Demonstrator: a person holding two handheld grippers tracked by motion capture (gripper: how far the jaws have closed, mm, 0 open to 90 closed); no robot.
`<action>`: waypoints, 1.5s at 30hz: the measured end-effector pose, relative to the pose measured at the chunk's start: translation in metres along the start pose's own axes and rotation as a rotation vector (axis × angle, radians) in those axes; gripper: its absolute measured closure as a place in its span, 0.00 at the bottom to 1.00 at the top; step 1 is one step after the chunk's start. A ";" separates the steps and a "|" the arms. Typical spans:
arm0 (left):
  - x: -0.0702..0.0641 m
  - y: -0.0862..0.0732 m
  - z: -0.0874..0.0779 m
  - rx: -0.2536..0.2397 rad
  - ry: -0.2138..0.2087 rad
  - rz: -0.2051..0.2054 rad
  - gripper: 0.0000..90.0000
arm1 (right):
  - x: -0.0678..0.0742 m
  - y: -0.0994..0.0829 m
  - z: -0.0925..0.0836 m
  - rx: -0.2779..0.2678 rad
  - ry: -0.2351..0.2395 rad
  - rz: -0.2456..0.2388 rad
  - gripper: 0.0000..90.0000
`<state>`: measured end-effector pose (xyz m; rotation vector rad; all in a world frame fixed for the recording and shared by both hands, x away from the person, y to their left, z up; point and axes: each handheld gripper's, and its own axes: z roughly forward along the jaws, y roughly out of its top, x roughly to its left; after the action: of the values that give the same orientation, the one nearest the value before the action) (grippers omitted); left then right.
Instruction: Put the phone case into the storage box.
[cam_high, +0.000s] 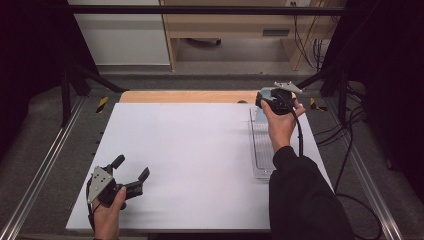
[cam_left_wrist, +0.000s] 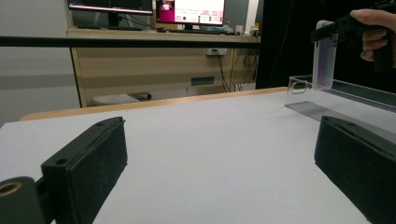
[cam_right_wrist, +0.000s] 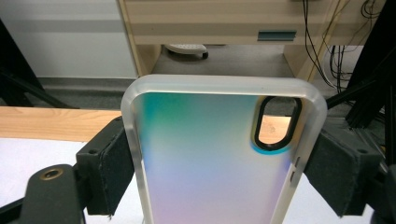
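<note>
Your right gripper (cam_right_wrist: 219, 163) clamps phone case (cam_right_wrist: 210, 158) far right, above clear tray (cam_high: 261, 150): frosted rim, iridescent teal-to-pink back, oval camera cutout. Your left gripper (cam_high: 131, 175) gapes wide, near left.

No text, brand, number or sign can be read anywhere. The two monitors (cam_left_wrist: 191, 10) on the desk far beyond the counter, seen in the left gripper view, show bright windows whose content is too small and blurred to make out. The grey label plate (cam_right_wrist: 276, 35) on the wooden furniture in the right gripper view carries no legible writing.
</note>
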<state>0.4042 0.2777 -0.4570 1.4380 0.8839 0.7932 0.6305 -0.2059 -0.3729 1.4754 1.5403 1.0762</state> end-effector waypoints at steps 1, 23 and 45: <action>0.000 0.000 0.000 0.000 -0.001 0.000 0.02 | -0.001 -0.001 0.001 0.001 -0.003 0.003 0.20; -0.001 0.000 0.000 -0.005 -0.005 0.001 0.02 | 0.001 -0.017 0.023 0.031 -0.036 -0.001 0.20; -0.001 0.001 0.000 -0.014 -0.013 0.009 0.02 | 0.003 -0.024 0.033 0.051 -0.040 0.002 0.20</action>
<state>0.4039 0.2772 -0.4563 1.4345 0.8612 0.7950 0.6518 -0.1999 -0.4076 1.5243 1.5495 1.0095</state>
